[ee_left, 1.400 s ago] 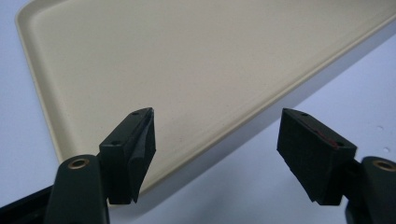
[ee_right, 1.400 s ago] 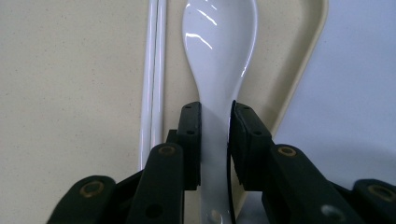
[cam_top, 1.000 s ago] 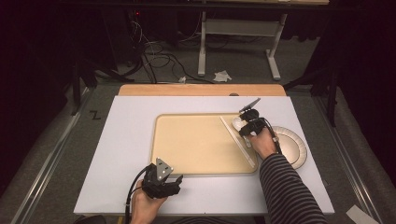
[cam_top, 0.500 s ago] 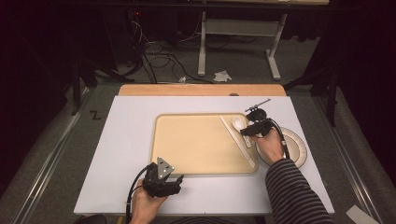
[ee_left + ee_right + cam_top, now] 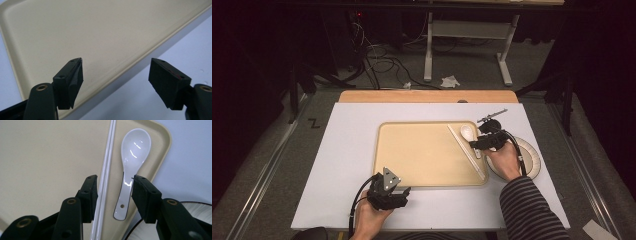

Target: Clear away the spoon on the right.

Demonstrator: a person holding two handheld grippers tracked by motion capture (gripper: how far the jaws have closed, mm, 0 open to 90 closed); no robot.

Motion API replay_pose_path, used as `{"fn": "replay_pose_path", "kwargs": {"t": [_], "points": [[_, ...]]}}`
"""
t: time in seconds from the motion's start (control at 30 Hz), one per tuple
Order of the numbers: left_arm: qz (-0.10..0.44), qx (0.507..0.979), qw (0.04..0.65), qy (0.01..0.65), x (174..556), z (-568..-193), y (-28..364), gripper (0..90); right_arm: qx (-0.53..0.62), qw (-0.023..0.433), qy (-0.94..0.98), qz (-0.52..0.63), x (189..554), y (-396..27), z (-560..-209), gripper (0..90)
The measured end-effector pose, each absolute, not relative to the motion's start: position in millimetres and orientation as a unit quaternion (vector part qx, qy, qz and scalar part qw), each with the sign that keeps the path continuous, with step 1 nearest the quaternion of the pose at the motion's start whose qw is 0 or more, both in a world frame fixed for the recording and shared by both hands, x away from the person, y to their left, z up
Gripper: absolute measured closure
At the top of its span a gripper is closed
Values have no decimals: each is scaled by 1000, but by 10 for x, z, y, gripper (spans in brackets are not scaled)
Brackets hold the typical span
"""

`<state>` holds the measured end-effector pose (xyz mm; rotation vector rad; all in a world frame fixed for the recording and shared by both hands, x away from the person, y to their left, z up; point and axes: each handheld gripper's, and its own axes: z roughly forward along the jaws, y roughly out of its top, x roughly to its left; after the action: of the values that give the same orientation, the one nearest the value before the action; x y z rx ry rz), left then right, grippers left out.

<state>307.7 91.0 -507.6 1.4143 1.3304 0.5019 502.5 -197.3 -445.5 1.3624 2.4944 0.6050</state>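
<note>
While both grippers gape, nothing is grasped.
Right gripper (image 5: 113, 195) straddles spoon (image 5: 131, 160) and chopsticks (image 5: 106, 173), tray's (image 5: 412, 150) three o'clock; left gripper (image 5: 387, 192) at six.

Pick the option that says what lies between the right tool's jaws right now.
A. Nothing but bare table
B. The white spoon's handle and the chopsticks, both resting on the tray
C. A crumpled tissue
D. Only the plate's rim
B: in the right gripper view the open right tool straddles the white spoon handle and the chopsticks, which lie side by side on the tray.
</note>
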Motion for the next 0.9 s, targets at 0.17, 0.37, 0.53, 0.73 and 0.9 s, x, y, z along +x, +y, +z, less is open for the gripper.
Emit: {"fn": "replay_pose_path", "kwargs": {"t": [0.17, 0.37, 0.53, 0.73, 0.9], "points": [[209, 597, 537, 558, 3086, -5076, 894, 278, 460, 117, 853, 219, 4963, -2011, -4417, 545], [205, 600, 538, 555, 3104, -5077, 877, 276, 452, 115, 854, 232, 4869, -2015, -4355, 528], [204, 604, 537, 552, 3115, -5076, 860, 276, 444, 113, 855, 243, 4774, -2038, -4351, 510], [201, 608, 538, 548, 3136, -5077, 833, 275, 436, 111, 857, 253, 4676, -2054, -4322, 493], [196, 609, 542, 545, 3151, -5072, 809, 276, 430, 117, 856, 261, 4603, -2068, -4320, 488]]}}
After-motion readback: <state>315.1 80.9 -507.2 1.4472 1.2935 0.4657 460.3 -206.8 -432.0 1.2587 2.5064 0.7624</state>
